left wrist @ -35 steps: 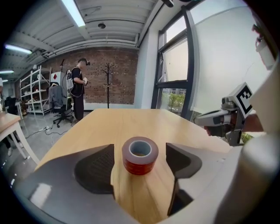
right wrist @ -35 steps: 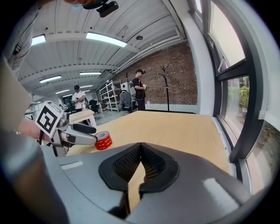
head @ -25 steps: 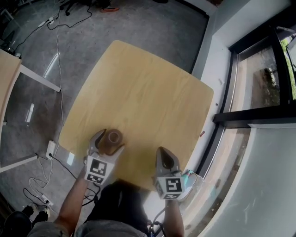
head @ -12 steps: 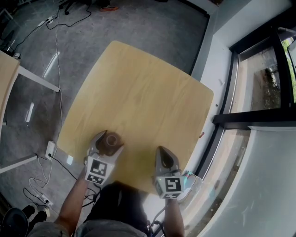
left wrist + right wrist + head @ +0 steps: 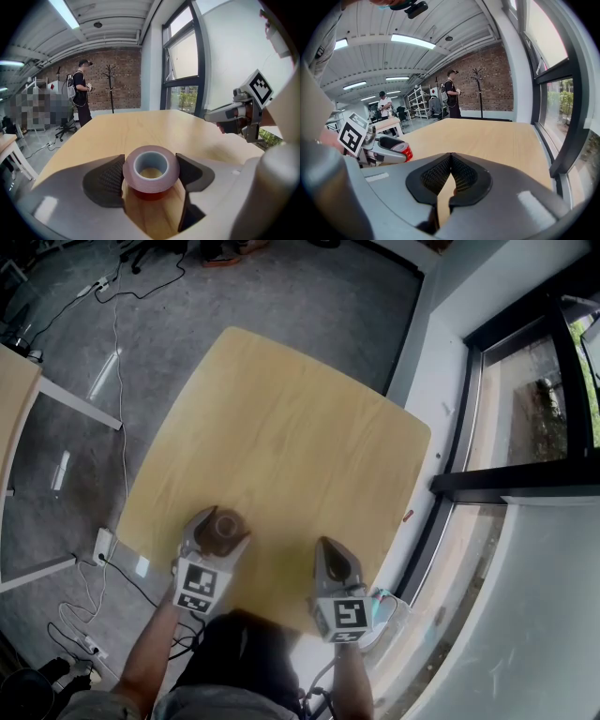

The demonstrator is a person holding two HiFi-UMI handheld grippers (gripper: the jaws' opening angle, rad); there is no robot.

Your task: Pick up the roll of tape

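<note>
- Roll of tape [image 5: 151,168] lay flat on the wooden table [image 5: 300,427], hole upward, close to the near left edge.
- The left gripper [image 5: 221,527] sat around it with one jaw on each side, and the jaws were closing.
- Its ribbed pads [image 5: 108,180] looked to be right at the roll's sides. I could not say for certain that they were pressing on it.
- The roll rested on the tabletop, not lifted.
- The right gripper [image 5: 450,157] was to the right of the left one, near the table's near right edge, well apart from the roll. Its jaws met at the tips with nothing between them.
- A forearm reached in behind each gripper from the near side.
- Grey floor [image 5: 84,427] with cables lay left of the table.
- A window frame [image 5: 487,474] ran along the right.
- A person [image 5: 80,91] stood far off before a brick wall.
</note>
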